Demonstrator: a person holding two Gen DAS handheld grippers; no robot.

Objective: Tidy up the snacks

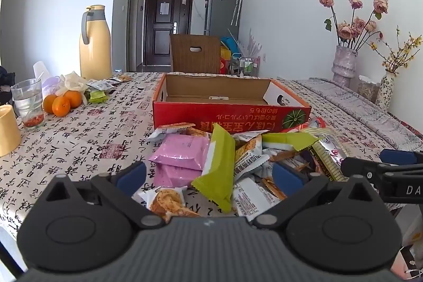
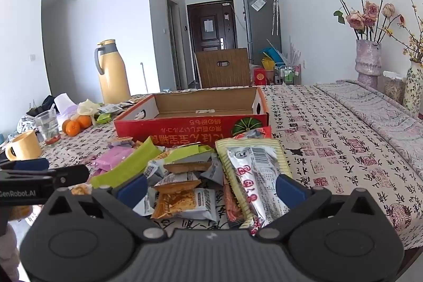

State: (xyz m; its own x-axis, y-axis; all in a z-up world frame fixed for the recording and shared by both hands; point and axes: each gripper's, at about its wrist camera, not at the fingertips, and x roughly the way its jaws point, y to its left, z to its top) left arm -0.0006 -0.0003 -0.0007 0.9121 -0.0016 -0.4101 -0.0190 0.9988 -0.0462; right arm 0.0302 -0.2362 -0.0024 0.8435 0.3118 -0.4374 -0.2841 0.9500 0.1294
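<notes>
Presumably staged for sorting: snack packets (image 1: 232, 160) heaped loose on the surface (image 1: 87, 139) just in front of the red cardboard box (image 1: 230, 115), spilling against its printed front wall. Box open-topped and seemingly empty, set behind the heap so packets could go straight in. Left gripper (image 1: 208, 173) spread wide, pinching nothing, hovering over the near-left part of the heap, angled down toward the pink packets (image 1: 182, 152) and a tilted green packet (image 1: 219, 168) that leaned across them. Right gripper (image 2: 211, 185) likewise spread wide and empty, poised over the near-right part of the heap before the box, above small grey-and-orange cracker packets (image 2: 182, 200) and a long silver sachet (image 2: 259, 176) lying on a pale striped pack. Both grippers side by side, near each other, each visible at the edge of the other's view. Left of the box, well apart: oranges (image 1: 62, 102), a glass (image 1: 27, 102), a yellow mug (image 2: 22, 146) and a yellow thermos (image 1: 95, 44). Right of the box, at the wall: vases of dried roses (image 2: 368, 60). No packet yet in the box, so sorting judged barely begun.
</notes>
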